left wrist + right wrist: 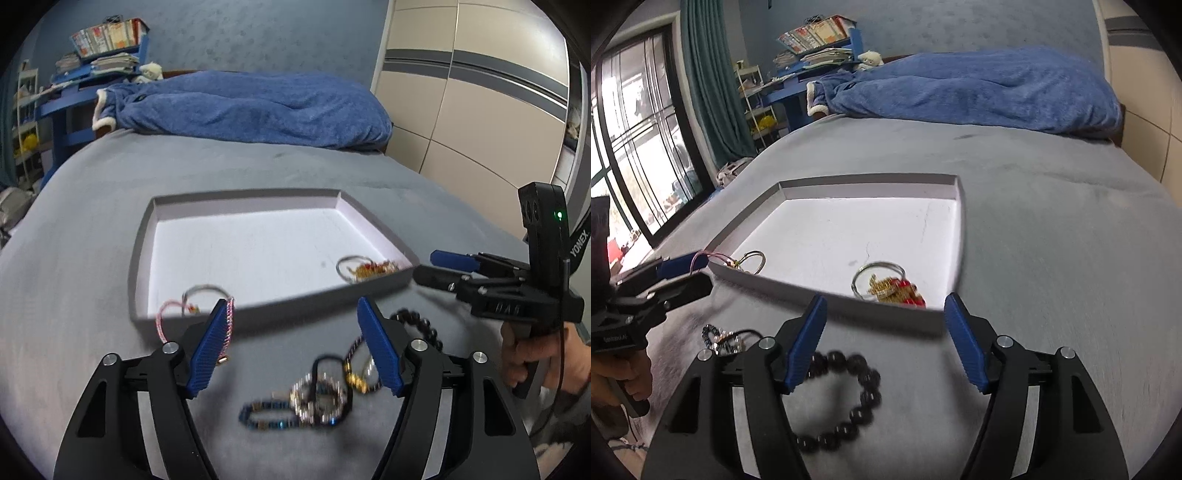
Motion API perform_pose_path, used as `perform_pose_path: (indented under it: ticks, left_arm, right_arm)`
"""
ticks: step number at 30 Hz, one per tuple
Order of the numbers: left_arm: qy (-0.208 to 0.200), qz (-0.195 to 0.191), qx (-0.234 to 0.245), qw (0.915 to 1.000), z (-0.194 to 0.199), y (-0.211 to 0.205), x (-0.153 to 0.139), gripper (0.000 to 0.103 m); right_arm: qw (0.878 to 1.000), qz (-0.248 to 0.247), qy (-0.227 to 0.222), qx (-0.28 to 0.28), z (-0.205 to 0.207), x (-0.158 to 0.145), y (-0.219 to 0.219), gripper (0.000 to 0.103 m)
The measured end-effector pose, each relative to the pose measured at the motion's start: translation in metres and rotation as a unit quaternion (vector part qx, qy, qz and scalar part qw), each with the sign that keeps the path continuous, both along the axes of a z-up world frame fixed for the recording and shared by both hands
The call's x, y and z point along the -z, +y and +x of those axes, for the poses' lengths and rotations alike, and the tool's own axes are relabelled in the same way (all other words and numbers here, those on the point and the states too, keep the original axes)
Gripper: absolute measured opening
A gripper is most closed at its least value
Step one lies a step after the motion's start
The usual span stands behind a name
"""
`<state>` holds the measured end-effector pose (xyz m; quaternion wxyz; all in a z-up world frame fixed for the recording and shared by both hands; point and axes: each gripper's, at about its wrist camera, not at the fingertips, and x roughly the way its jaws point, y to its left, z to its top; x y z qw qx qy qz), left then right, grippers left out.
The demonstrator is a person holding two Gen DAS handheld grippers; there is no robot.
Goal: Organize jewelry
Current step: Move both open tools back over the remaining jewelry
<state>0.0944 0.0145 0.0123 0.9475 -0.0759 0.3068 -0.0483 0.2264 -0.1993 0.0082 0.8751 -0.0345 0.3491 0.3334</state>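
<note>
A shallow grey box (240, 194) (868, 180) with a white floor lies on the grey bed. Inside it are a silver ring with gold and red charms (364, 267) (894, 288) and another silver ring (205, 291) (756, 260). A pink cord bracelet (159, 321) hangs over the near wall and touches one pad of my left gripper (291, 306) (701, 274), which stands open above a pile of bead bracelets (314, 402). My right gripper (886, 300) (428, 268) is open above a black bead bracelet (849, 398) (421, 325), at the box's near right corner.
A rumpled blue blanket (258, 107) (979, 88) lies at the head of the bed. Beige wardrobe doors (480, 110) stand to the right; blue shelves with books (92, 74) (820, 55) and a window (635, 147) are on the left. A hand (532, 354) holds the right gripper's handle.
</note>
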Motion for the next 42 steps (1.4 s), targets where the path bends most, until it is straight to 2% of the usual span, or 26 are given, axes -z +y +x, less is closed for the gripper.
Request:
perform_pose_path:
  ticks: [3,12,18,27,33,38,42]
  left_arm:
    - [-0.001,-0.002,0.000,1.0000,-0.014,0.000,0.005,0.078]
    - [0.005,0.000,-0.001,1.0000,-0.037,-0.007,0.014,0.080]
    - [0.010,0.009,0.001,0.9999,-0.042,-0.013,0.017,0.080]
    - [0.030,0.023,-0.005,0.9993,-0.037,-0.018,0.022,0.080]
    - [0.034,-0.004,-0.031,0.9989,-0.038,-0.005,0.022,0.080]
    - [0.045,-0.003,-0.026,0.9987,-0.038,-0.006,0.026,0.080]
    - [0.053,-0.020,-0.047,0.9973,-0.035,0.003,0.028,0.080]
  right_arm:
    - [1.000,0.009,0.006,0.009,-0.007,0.003,-0.011,0.069]
    - [0.999,0.027,0.029,0.031,-0.024,0.020,-0.031,0.071]
    - [0.998,0.034,0.035,0.035,-0.030,0.024,-0.037,0.073]
    - [0.999,0.014,0.039,0.029,-0.034,0.028,-0.031,0.074]
    - [0.999,0.007,0.041,0.022,-0.035,0.029,-0.027,0.074]
    - [0.999,-0.009,0.046,0.010,-0.035,0.032,-0.020,0.073]
    - [0.999,-0.014,0.048,0.008,-0.036,0.034,-0.017,0.073]
